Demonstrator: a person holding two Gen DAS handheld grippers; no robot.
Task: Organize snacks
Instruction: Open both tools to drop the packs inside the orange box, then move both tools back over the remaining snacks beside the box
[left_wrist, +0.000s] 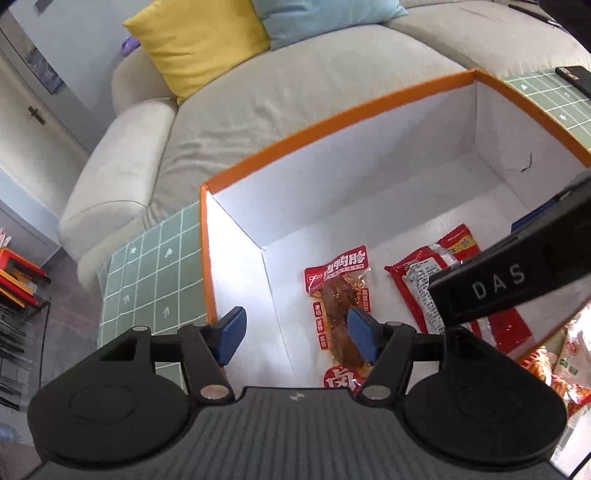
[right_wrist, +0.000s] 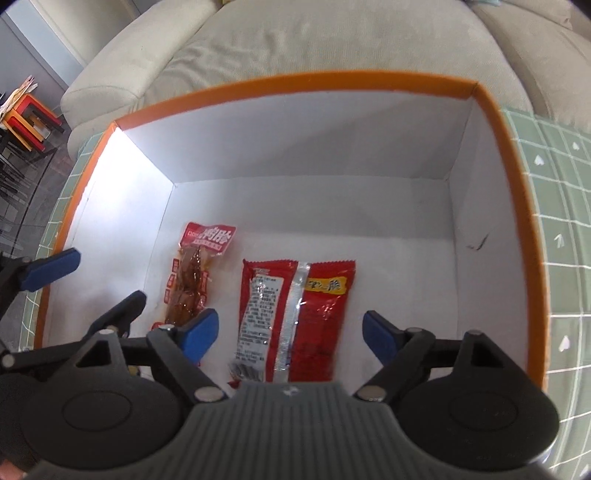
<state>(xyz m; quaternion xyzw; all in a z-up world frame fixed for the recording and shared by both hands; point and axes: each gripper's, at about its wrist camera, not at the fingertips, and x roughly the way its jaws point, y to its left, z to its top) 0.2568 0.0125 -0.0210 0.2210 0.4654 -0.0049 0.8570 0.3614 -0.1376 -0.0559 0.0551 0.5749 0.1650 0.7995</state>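
Note:
An orange-rimmed box (left_wrist: 325, 122) with white inner walls (right_wrist: 295, 83) stands on a green grid mat. On its floor lie a clear-and-red duck snack pack (left_wrist: 338, 310) (right_wrist: 192, 277) and a red foil snack pack (left_wrist: 424, 284) (right_wrist: 291, 317) side by side. My left gripper (left_wrist: 297, 334) is open and empty over the box's left wall, one finger outside it, one over the duck pack. My right gripper (right_wrist: 290, 332) is open and empty above the red foil pack; its body (left_wrist: 517, 273) shows in the left wrist view.
A beige sofa (left_wrist: 295, 85) with a yellow cushion (left_wrist: 199, 40) and a blue cushion (left_wrist: 325, 14) lies behind the box. More snack bags (left_wrist: 561, 369) lie to the right outside the box. An orange-red shelf (right_wrist: 29, 118) stands at left. The green mat (right_wrist: 561, 229) surrounds the box.

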